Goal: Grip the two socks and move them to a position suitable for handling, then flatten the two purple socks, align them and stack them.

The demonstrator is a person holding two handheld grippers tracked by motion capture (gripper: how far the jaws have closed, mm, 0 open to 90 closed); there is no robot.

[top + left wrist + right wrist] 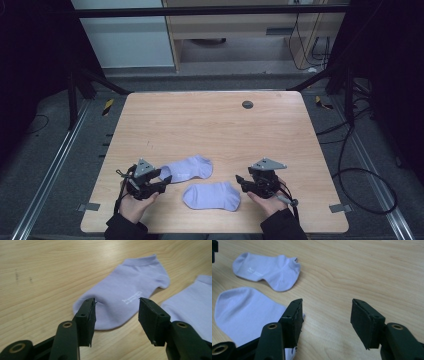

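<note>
On the pale wooden surface [210,120] near my edge lie two short lavender knit ankle socks, flat and just apart. The farther sock [189,168] has its toe toward my left gripper [161,182], whose fingers [86,315] are spread with nothing between them, the toe just beyond their tips. The nearer sock [212,196] lies between my hands; my right gripper [241,181] hangs by its cuff end, fingers [292,320] likewise spread and empty, one over the sock's edge. Both socks look light, limp and stretchy (they will sag and fold from any single pinch, I judge), not fragile or slippery. I would pinch the ribbed cuff or toe edge, scooping low so one finger slides under the cloth.
</note>
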